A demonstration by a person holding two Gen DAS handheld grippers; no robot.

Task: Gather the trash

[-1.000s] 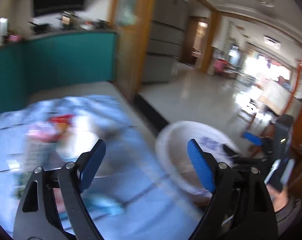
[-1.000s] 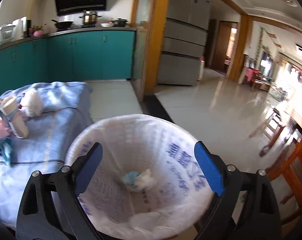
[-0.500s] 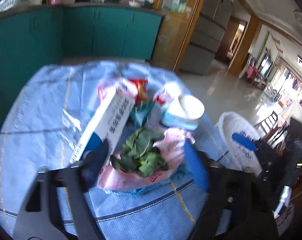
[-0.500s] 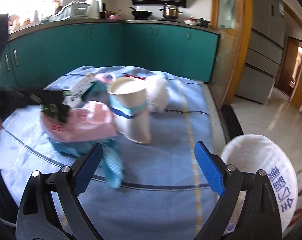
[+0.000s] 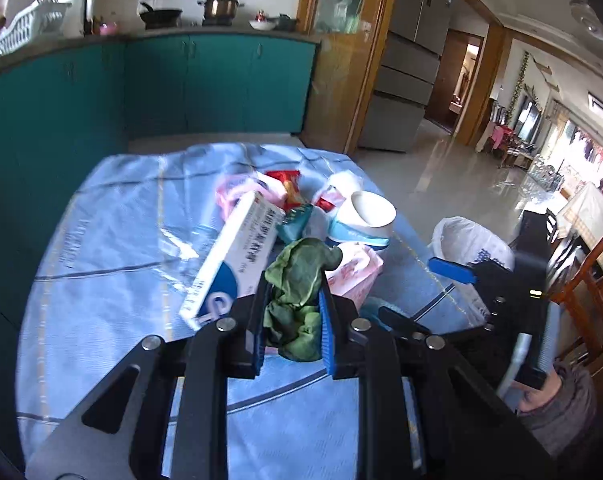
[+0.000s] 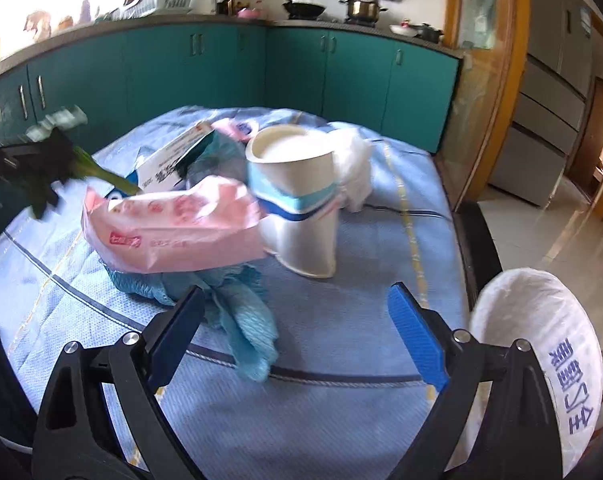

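the desk (image 6: pixel 341 408), under a blue cloth, carries a heap of rubbish near its far right corner; the lined bin (image 6: pixel 541 344) stands just off its right edge. the left hand-held gripper (image 5: pixel 291 320) has just been closing and now pinches the wilted green leaves (image 5: pixel 297 276) that lay on the pink bag (image 6: pixel 173 232). the right hand-held gripper (image 6: pixel 297 336) gapes wide and empty near a blue wrapper (image 6: pixel 249 320). the leaves look ready to go to the bin.
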